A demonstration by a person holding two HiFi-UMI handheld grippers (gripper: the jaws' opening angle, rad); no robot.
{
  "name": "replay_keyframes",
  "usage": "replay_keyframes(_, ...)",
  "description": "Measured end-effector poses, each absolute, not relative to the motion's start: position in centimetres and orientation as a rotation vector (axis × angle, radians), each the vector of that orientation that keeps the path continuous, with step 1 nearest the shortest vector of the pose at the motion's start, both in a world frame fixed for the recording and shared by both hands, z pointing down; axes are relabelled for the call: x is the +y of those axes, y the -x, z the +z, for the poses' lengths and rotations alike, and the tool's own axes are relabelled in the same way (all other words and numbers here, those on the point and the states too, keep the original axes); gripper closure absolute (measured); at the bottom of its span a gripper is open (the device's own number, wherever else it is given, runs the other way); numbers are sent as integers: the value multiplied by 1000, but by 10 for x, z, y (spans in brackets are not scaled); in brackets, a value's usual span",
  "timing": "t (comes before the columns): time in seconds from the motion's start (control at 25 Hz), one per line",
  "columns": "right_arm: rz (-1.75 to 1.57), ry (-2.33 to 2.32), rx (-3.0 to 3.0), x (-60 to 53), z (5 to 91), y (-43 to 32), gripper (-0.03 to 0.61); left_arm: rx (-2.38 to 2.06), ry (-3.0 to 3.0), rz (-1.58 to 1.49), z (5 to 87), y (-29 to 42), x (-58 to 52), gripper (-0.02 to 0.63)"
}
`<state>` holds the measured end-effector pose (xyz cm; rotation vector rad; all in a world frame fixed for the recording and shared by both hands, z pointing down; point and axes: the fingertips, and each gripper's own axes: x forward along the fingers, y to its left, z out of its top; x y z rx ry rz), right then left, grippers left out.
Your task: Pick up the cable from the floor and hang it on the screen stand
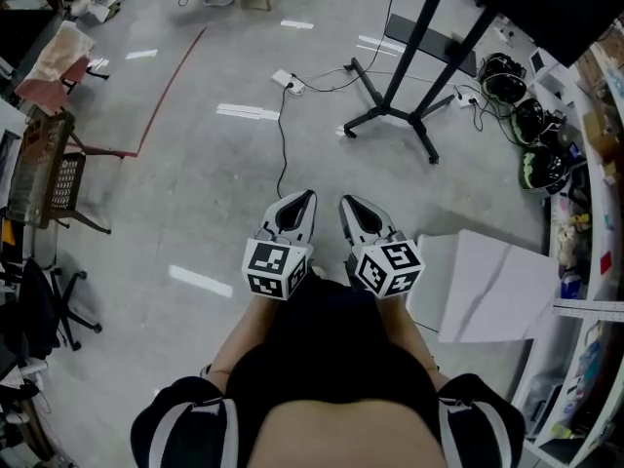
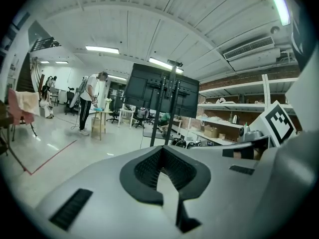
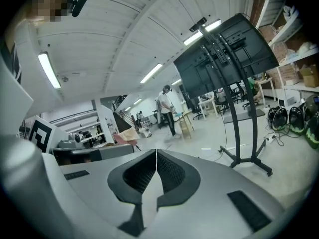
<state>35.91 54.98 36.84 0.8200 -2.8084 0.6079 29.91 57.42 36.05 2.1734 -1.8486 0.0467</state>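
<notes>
A thin black cable (image 1: 283, 139) lies on the grey floor, running from a white power strip (image 1: 289, 82) toward me. The black screen stand (image 1: 417, 61) stands at the upper right on its splayed base, more cables trailing around it. Both grippers are held side by side just in front of my body, pointing forward, apart from cable and stand. My left gripper (image 1: 309, 194) is shut and holds nothing. My right gripper (image 1: 344, 200) is also shut and bare. The left gripper view shows its tips (image 2: 162, 148) meeting before the stand (image 2: 162, 103). The right gripper view shows closed tips (image 3: 156, 151) and the stand (image 3: 234, 113).
Several helmets (image 1: 531, 115) lie by cluttered shelves on the right. White boards (image 1: 487, 281) rest on the floor at my right. Chairs and a rack (image 1: 49, 174) line the left side. A red tape line (image 1: 171, 86) crosses the floor. A person (image 2: 89, 103) stands at a far table.
</notes>
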Motion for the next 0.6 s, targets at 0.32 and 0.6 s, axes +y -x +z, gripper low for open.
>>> replay_keyframes(0.32,602,-740,-2801,539,377,-341,554,-1911,-2073,34,369,-274,564,607)
replay_keyframes(0.6,591,-763,-2789,501,377,-320,554,-1916,-2061,22,369,-253,526,606)
